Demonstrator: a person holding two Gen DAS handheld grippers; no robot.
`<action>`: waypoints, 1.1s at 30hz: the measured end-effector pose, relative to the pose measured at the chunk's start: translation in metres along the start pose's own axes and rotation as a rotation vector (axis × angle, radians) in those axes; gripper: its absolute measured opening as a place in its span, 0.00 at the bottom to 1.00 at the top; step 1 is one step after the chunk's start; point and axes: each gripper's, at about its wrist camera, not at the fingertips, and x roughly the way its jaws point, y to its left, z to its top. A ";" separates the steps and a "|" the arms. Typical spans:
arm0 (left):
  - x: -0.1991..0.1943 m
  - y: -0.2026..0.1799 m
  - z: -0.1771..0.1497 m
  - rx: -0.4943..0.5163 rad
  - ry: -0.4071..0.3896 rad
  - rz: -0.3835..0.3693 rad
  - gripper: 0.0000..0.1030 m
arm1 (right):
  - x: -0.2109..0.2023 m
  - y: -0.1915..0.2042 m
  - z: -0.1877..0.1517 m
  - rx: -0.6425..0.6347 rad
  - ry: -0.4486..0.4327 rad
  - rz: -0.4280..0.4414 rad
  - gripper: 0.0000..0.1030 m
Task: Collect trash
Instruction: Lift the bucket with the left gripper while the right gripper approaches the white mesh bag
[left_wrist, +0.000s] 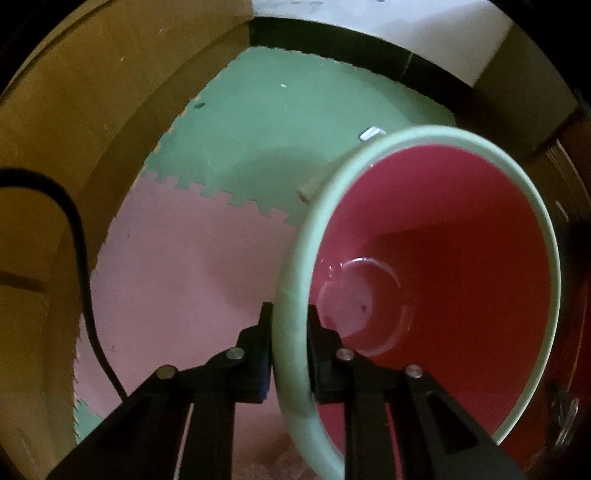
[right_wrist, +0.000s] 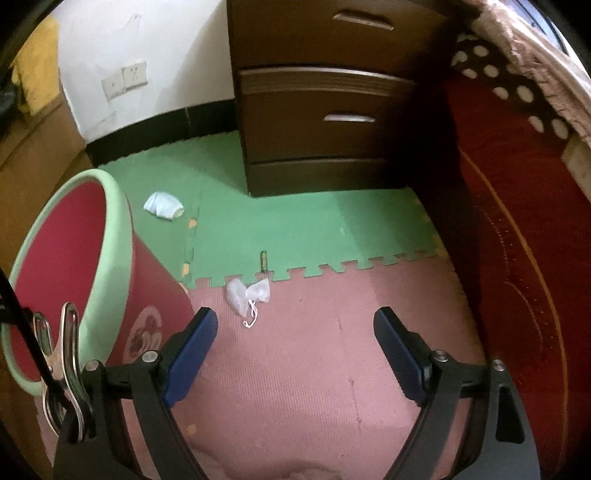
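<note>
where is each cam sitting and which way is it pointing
Left wrist: on the left gripper, looking forward and down into the tilted red bin; its black fingers, shut on the bin's green rim, show at the bottom.
Right wrist: on the right gripper, looking down over the foam mat at a white bag, a blue wad and a drawer unit; its open, blue-padded fingers show.
Shared: the bin, the mat and the wall.

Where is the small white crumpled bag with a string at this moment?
In the right wrist view, the small white crumpled bag lies on the pink foam mat, just ahead of the open right gripper, beside the red bin.
</note>
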 end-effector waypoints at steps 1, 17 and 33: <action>-0.001 -0.003 0.000 0.021 -0.002 0.009 0.16 | 0.003 0.000 -0.001 0.002 0.005 0.002 0.87; 0.007 0.026 -0.007 -0.072 0.030 0.018 0.19 | 0.009 0.017 -0.003 -0.031 0.033 0.011 0.87; -0.003 0.026 -0.029 -0.124 0.043 -0.016 0.20 | 0.013 0.021 -0.008 -0.127 0.031 0.101 0.87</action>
